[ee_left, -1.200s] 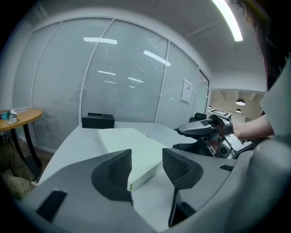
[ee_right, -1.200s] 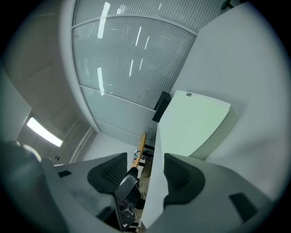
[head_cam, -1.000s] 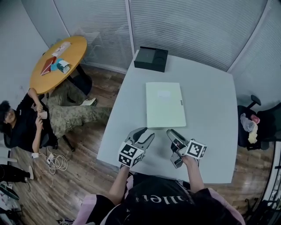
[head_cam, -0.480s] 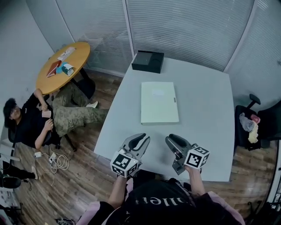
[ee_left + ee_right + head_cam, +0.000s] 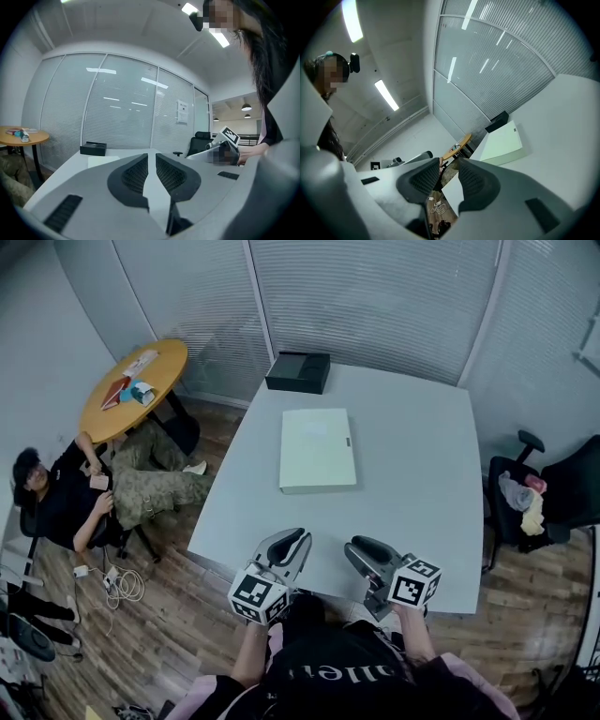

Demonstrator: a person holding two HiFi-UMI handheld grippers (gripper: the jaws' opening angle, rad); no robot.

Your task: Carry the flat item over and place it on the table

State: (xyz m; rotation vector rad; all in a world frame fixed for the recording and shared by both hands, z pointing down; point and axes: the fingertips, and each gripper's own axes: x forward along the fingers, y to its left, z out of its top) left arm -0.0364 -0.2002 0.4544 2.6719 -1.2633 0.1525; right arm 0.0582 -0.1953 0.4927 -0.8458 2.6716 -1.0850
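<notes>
One black box (image 5: pixel 298 372), contents unseen, near pale flat item (image 5: pixel 317 449) on table (image 5: pixel 422 474)

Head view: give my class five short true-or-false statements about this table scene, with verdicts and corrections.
1. The pale green flat item lies on the grey table. True.
2. The black box stands on the flat item. False: it sits at the table's far corner, apart from the item.
3. The right gripper holds the flat item. False: nothing is between its fingers, and the item lies farther up the table.
4. A round wooden table stands to the left. True.
5. The chair at the right is bare. False: cloth items are piled on it.
</notes>
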